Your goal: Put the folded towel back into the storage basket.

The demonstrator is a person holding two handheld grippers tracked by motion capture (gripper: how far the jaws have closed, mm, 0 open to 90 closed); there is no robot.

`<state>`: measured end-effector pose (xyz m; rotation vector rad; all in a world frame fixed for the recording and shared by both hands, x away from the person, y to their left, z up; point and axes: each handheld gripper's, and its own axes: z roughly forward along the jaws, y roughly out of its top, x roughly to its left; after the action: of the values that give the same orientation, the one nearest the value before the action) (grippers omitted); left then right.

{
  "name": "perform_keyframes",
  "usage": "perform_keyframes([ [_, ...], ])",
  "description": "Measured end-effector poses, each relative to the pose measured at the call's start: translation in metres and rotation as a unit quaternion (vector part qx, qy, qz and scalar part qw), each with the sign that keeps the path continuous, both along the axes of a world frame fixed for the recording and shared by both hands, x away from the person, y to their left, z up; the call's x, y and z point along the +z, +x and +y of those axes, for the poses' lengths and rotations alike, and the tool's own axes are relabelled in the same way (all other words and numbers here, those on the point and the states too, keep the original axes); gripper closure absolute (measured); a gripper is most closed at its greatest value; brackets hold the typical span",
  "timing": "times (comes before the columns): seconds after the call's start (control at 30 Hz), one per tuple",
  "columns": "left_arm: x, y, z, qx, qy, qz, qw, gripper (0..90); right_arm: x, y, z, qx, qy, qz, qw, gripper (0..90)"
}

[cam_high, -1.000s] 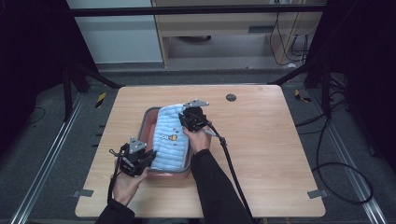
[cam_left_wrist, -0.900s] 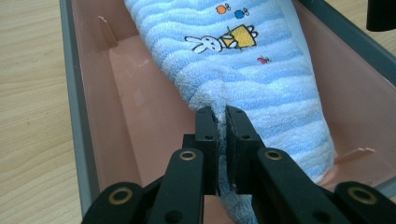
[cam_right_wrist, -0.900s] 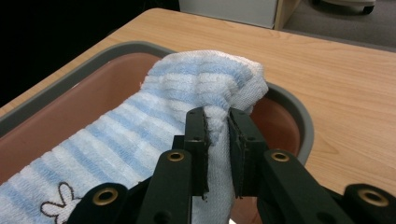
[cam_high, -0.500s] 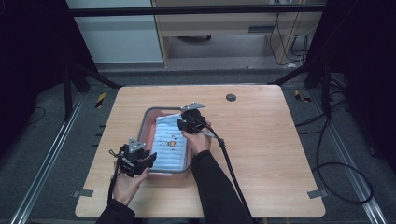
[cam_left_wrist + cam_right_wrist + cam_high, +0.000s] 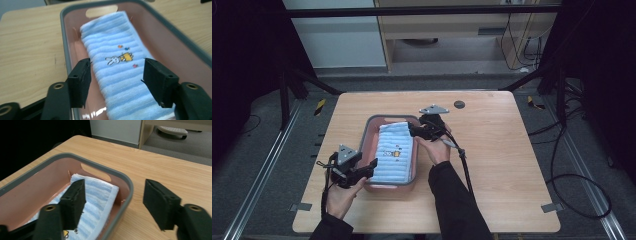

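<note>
1. Vs 1 s ago: blue towel [image 5: 395, 153] had dropped from raised to flat in the pink bin [image 5: 370, 134]; right tool [image 5: 416, 129] had let it go, jaws apart astride the bin's far rim.
2. Left tool [image 5: 368, 167] released, at bin's near end.
3. Wooden desk [image 5: 502, 150]; grey floor, cabinet [image 5: 447, 30] beyond.

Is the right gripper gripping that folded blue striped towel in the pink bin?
Apart. The right gripper view shows the right gripper open, straddling the pink bin's grey rim, nothing pinched between it and the blue striped towel.
</note>
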<state>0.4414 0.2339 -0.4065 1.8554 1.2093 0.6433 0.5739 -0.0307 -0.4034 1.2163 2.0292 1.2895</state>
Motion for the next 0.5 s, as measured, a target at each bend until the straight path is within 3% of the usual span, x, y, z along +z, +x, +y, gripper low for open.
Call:
perform_keyframes([
  [0.13,0.006,-0.003,0.006,-0.005,-0.012,-0.017,0.9998,34.0,0.007,-0.009,-0.020,-0.004,-0.005,-0.006,1.0000,25.4],
  [0.5,0.006,-0.008,0.022,-0.006,-0.014,-0.017,0.9997,28.7,0.005,-0.040,-0.088,-0.019,0.005,0.000,0.9998,17.4],
])
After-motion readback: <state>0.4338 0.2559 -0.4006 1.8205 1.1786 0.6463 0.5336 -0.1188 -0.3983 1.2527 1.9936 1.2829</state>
